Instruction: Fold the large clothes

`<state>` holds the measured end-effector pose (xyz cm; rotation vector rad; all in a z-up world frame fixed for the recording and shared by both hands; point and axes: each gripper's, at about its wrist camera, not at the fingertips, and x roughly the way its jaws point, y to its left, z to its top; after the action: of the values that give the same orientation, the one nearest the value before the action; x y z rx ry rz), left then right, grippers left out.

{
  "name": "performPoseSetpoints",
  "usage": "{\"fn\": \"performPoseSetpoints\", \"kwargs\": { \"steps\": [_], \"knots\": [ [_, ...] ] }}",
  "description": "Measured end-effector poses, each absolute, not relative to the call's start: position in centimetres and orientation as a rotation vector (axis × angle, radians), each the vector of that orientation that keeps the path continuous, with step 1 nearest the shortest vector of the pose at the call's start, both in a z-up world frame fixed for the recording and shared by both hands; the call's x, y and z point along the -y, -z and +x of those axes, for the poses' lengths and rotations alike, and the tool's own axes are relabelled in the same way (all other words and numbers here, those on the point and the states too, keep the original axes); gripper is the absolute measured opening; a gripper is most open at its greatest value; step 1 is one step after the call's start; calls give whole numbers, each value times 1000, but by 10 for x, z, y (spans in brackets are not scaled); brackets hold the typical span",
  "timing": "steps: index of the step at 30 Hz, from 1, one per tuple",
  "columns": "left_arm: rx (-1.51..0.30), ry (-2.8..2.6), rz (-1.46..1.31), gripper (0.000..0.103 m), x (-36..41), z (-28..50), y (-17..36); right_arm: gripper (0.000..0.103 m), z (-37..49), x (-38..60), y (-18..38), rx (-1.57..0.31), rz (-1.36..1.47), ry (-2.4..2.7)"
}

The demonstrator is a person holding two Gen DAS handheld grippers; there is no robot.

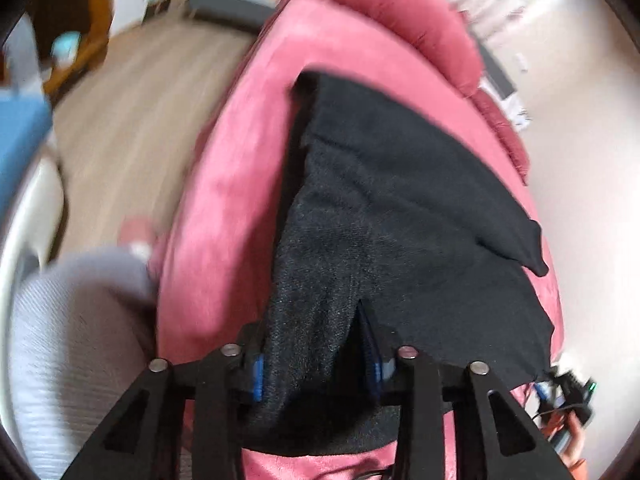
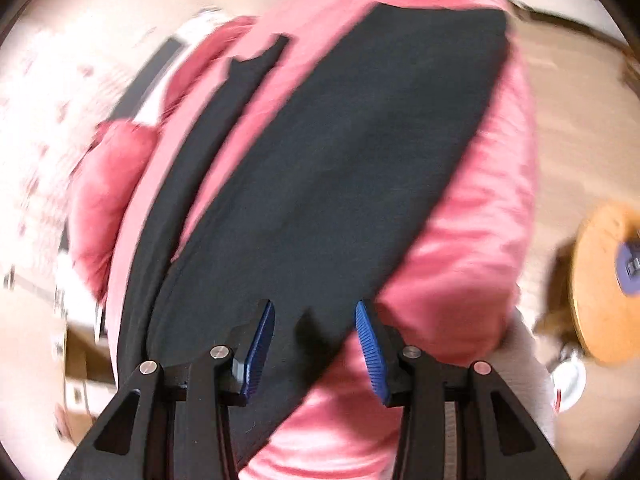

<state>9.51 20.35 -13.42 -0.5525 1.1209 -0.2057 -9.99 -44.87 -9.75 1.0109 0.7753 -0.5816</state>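
Jaws: left gripper (image 1: pixel 316 368) clamped on black garment (image 1: pixel 400 208) fold, right gripper (image 2: pixel 315 346) part-open, cloth between, w/o pinching.

Black garment (image 1: pixel 392 200), knit, spread over a pink sofa (image 1: pixel 240 184), one corner hanging past the far right edge. Left gripper (image 1: pixel 316 364): black fingers with blue pads (image 1: pixel 258 376), a bunched fold of the garment between them, pads pressing its sides. Wooden floor (image 1: pixel 132 120) to the left. Grey-clad knee (image 1: pixel 72 340) at lower left. Picture blurred.
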Motion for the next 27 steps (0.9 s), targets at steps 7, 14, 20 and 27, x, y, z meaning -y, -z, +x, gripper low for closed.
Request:
{"fn": "performPoseSetpoints", "kwargs": {
  "steps": [7, 14, 20, 27],
  "knots": [
    [-1186, 208, -554, 100, -192, 96, 139, 43, -131, 494, 108, -657, 1150, 707],
    [-1224, 138, -384, 68, -163, 94, 136, 43, -128, 545, 114, -616, 1161, 654],
    [-1138, 163, -539, 47, -171, 84, 118, 43, -126, 578, 121, -503, 1207, 650],
    [-1091, 90, -684, 71, -191, 76, 134, 46, -130, 628, 135, -342, 1356, 620]
  ]
}}
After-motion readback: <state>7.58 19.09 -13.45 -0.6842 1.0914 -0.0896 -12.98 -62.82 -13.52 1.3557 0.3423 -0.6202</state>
